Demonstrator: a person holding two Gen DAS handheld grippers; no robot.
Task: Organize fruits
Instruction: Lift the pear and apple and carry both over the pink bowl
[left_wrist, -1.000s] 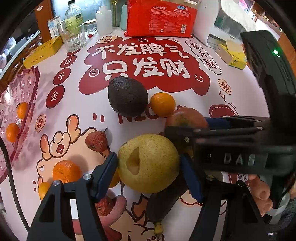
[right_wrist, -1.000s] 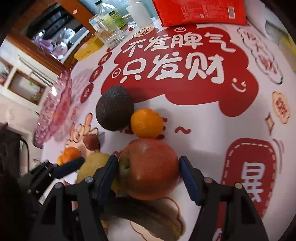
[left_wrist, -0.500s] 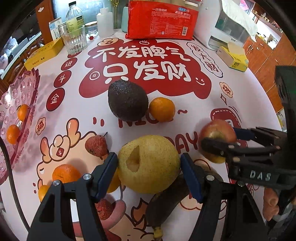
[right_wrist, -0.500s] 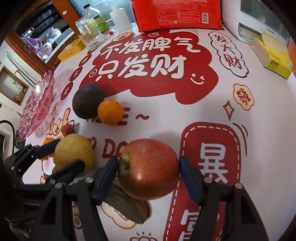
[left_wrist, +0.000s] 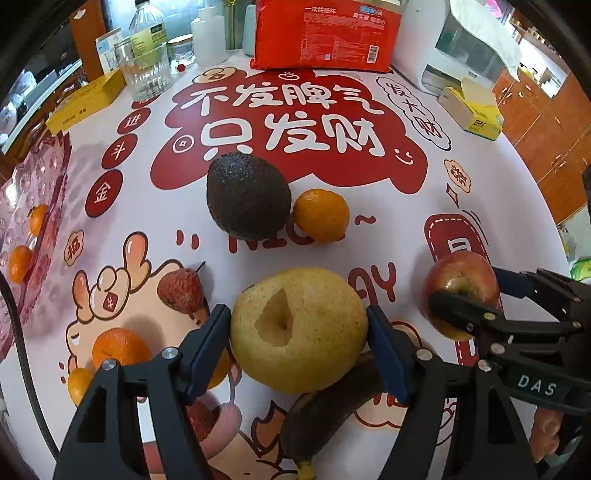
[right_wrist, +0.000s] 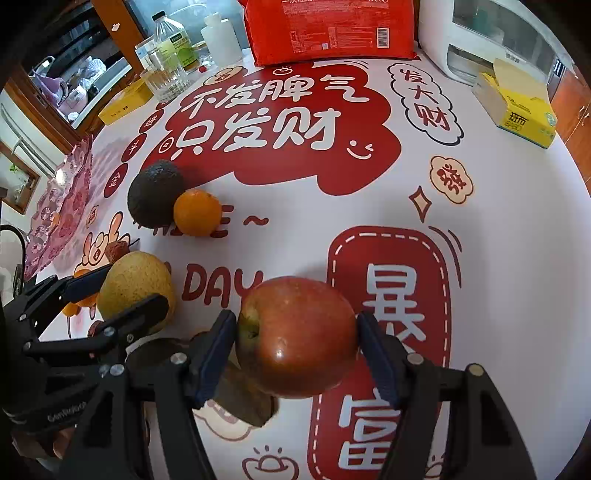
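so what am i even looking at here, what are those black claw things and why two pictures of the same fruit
The black claws are two hand-held grippers, one in each of a person's hands; no robot arm is involved. Each carries a wide-angle camera looking along its fingers, so you get two views of one table.

In the left view, the left gripper is closed on a yellow pear. In the right view, the right gripper is closed on a red apple. Each gripper also appears at the edge of the other's picture.

On the patterned tablecloth lie an avocado, a tangerine, a dark banana and smaller fruit. A pink tray at the left edge holds small oranges.
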